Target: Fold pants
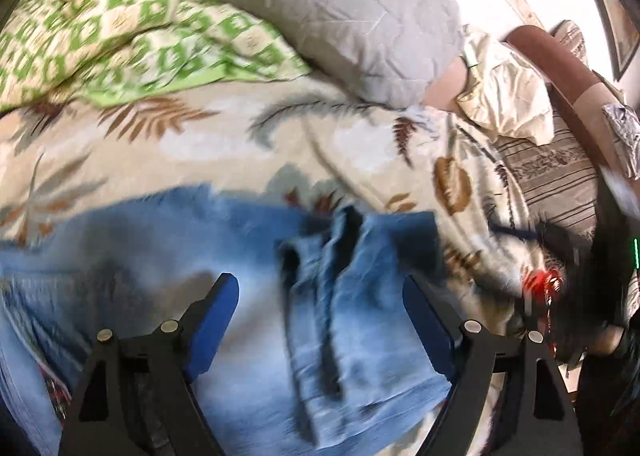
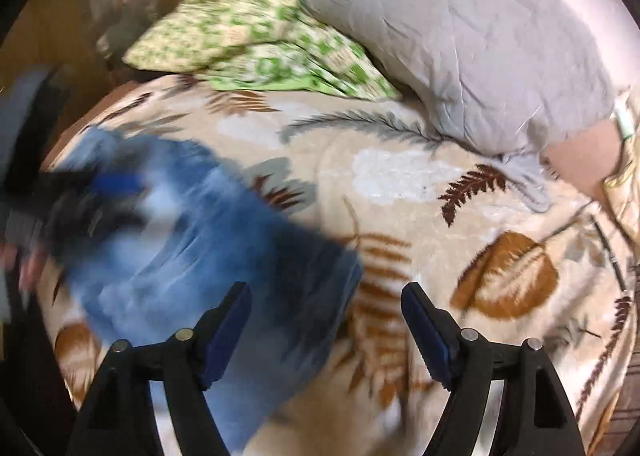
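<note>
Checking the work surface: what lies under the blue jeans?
The faded blue denim jeans lie on a beige leaf-patterned blanket, visible around them. Whatever is beneath the blanket is covered.

Each gripper is built alike: the left gripper [image 1: 320,296] and the right gripper [image 2: 326,304] have matte black, triangular, strut-like arms with cut-out openings. Round silver pins mark the joints, and flat dark blue pads [image 1: 214,320] line the inner faces, ribbed on the right gripper's pads [image 2: 426,332].
</note>
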`<state>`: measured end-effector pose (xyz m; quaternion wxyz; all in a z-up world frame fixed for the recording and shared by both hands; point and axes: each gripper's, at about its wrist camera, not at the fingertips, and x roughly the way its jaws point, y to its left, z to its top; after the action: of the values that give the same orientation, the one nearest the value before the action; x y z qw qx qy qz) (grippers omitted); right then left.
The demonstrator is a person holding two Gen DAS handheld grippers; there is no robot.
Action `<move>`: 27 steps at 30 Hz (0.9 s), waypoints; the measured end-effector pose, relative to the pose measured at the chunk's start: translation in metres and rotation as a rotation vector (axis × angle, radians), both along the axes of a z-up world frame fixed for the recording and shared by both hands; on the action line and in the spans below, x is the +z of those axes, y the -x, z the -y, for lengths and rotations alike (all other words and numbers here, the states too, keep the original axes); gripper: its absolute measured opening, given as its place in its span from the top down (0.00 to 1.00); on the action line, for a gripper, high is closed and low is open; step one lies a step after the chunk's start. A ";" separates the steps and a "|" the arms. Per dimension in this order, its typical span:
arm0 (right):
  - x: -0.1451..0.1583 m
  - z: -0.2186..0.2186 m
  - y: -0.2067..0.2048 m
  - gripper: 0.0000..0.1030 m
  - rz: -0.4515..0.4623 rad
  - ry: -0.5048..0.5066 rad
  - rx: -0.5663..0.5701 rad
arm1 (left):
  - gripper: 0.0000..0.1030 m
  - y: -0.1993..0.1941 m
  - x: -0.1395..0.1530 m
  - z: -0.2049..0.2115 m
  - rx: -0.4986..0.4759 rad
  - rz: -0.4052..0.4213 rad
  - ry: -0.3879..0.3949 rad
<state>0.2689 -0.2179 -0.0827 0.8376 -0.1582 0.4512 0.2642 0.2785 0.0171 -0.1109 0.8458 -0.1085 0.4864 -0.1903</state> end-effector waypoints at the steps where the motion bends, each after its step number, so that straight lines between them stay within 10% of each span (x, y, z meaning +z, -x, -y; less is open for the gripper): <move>1: 0.001 -0.002 0.016 0.22 0.015 0.008 0.034 | 0.17 -0.007 0.003 0.008 -0.009 -0.005 -0.019; 11: -0.052 -0.043 0.087 0.22 0.048 0.154 0.115 | 0.18 -0.051 -0.039 0.056 0.015 -0.182 -0.128; 17: -0.068 -0.049 0.078 0.38 0.026 0.097 0.058 | 0.55 -0.047 -0.046 0.060 -0.005 -0.159 -0.283; 19: -0.069 -0.049 0.078 0.48 0.036 0.098 0.056 | 0.82 -0.047 -0.044 0.054 -0.011 -0.162 -0.296; 27: -0.074 -0.053 0.096 0.58 0.082 0.178 0.090 | 0.83 -0.046 -0.048 0.041 -0.019 -0.170 -0.245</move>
<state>0.1732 -0.1646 -0.1563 0.8255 -0.2626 0.4305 0.2536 0.3245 -0.0238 -0.1593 0.8066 -0.0154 0.5770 -0.1275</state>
